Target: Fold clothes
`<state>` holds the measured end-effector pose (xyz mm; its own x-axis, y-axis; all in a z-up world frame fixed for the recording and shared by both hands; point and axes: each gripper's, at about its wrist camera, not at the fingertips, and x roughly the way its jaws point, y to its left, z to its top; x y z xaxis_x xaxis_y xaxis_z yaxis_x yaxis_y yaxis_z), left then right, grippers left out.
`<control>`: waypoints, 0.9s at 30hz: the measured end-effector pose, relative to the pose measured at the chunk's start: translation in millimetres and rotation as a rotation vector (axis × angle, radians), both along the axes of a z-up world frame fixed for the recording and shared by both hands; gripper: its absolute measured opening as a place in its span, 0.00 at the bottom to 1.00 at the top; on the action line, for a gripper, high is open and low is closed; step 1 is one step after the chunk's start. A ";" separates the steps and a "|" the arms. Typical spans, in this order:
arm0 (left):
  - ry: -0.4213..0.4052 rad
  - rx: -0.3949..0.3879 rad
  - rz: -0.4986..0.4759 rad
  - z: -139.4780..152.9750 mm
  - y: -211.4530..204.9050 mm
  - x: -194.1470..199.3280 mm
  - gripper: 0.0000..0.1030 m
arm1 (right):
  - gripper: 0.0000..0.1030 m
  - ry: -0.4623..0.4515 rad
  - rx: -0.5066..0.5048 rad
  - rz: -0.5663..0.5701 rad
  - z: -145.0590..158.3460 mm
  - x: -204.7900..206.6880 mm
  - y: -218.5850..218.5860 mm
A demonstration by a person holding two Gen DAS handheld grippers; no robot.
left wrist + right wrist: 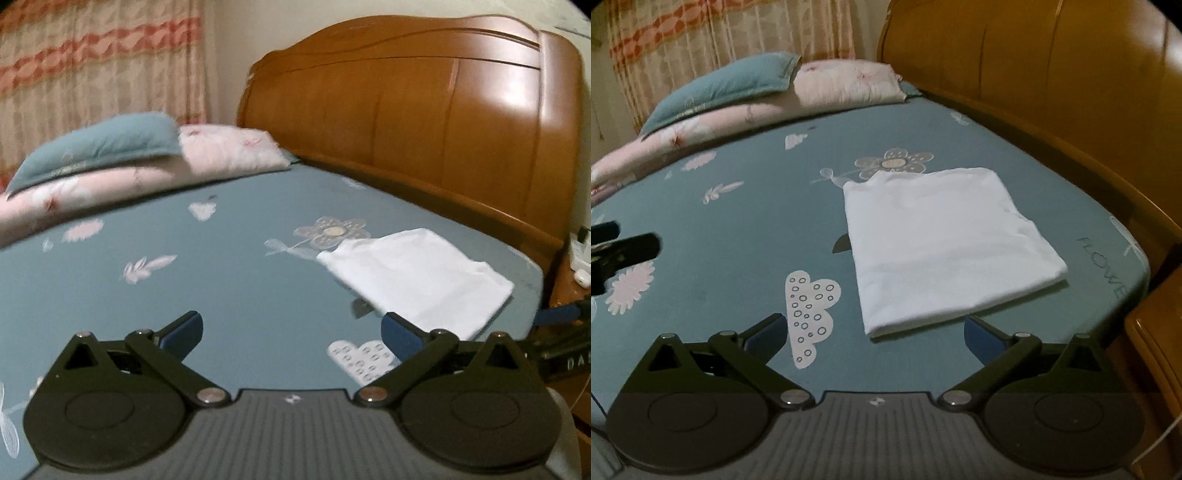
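Bare bedsheet [738, 240] left of folded white garment [945, 240]; headboard [1052, 92] blocks right.

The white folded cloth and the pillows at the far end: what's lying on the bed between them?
Nothing but bare patterned sheet lies between the white folded cloth and the pillows, as the right wrist view shows.
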<state>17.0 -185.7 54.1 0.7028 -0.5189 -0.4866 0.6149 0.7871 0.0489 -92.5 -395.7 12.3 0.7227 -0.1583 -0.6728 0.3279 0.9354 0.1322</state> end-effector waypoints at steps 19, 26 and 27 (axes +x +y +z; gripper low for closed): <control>0.220 0.173 -0.102 -33.4 -62.5 -26.0 0.99 | 1.00 0.032 0.057 -0.122 -24.4 -46.6 1.5; 0.280 0.184 -0.104 -32.9 -48.6 -30.3 0.99 | 1.00 0.074 0.004 -0.120 -27.2 -42.2 11.9; 0.285 0.184 -0.102 -32.4 -46.9 -29.9 0.99 | 1.00 0.076 0.001 -0.114 -26.2 -41.6 14.1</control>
